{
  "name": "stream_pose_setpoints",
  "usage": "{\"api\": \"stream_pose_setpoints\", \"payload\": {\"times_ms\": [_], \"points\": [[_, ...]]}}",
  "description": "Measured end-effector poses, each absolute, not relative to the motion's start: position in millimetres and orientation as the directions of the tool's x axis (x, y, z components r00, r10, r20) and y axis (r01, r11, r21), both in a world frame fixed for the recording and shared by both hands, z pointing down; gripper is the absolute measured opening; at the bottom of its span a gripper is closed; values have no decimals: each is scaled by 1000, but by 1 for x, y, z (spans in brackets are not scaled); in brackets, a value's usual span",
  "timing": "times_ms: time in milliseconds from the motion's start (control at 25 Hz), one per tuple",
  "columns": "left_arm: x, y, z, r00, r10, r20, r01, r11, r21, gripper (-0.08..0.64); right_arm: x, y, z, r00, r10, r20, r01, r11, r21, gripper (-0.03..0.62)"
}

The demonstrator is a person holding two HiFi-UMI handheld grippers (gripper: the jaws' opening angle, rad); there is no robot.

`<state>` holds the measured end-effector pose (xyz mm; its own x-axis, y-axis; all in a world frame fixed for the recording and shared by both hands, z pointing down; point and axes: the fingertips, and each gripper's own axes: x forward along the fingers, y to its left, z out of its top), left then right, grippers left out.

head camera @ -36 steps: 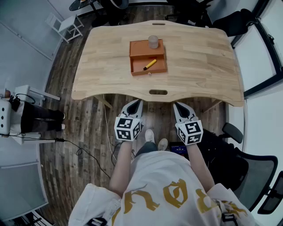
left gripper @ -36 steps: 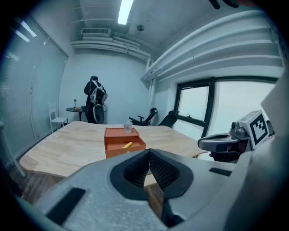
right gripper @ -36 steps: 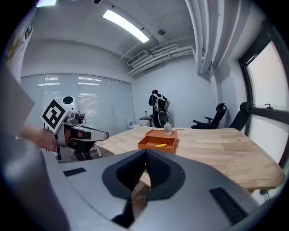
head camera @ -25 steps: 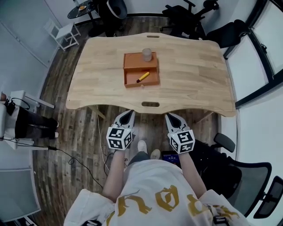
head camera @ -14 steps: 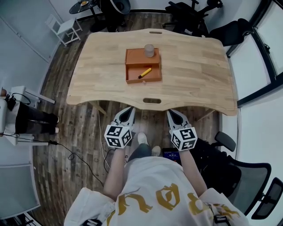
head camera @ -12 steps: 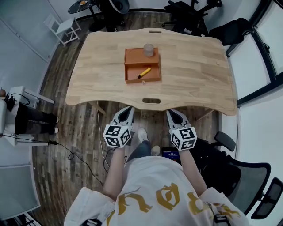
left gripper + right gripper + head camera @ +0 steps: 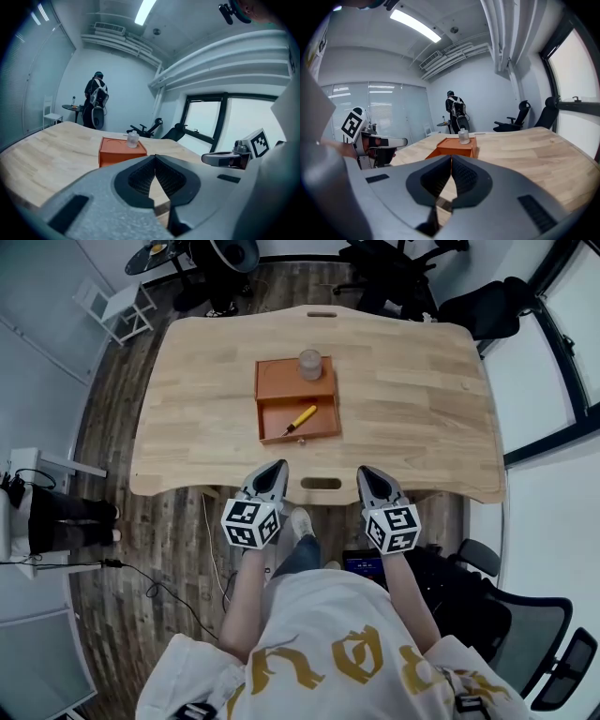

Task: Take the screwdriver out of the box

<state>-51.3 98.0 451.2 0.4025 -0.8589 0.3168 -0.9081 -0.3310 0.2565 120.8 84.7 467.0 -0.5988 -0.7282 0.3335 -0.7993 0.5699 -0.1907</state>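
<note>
An orange box (image 7: 295, 399) lies open on the wooden table (image 7: 412, 381), a yellow-handled screwdriver (image 7: 302, 418) slanting across its near compartment. A clear cup (image 7: 310, 364) stands on the box's far part. My left gripper (image 7: 273, 468) and right gripper (image 7: 367, 471) hover side by side over the table's front edge, both shut and empty, well short of the box. In the left gripper view the box (image 7: 121, 151) and cup (image 7: 132, 139) lie ahead of the shut jaw tips (image 7: 154, 157). The right gripper view shows the box (image 7: 455, 146) past its shut tips (image 7: 451, 158).
A slot (image 7: 322, 484) is cut in the table near its front edge, between the grippers. Office chairs (image 7: 487, 296) stand behind the table at the right. A person (image 7: 95, 98) stands by a small round table at the far side. A chair (image 7: 525, 624) is at my right.
Both grippers have moved forward together from over the floor to the table's front edge. The table and box now sit closer in the head view. The jaws stayed shut.
</note>
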Motion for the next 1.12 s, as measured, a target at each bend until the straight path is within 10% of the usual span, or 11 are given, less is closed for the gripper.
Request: {"api": "stream_pose_setpoints", "payload": {"times_ms": [1120], "points": [[-101,-99,479,535,-758,373,-843,-455,287,9,59,-84,490,-493,-769,406,-869,454,-196,12]]}}
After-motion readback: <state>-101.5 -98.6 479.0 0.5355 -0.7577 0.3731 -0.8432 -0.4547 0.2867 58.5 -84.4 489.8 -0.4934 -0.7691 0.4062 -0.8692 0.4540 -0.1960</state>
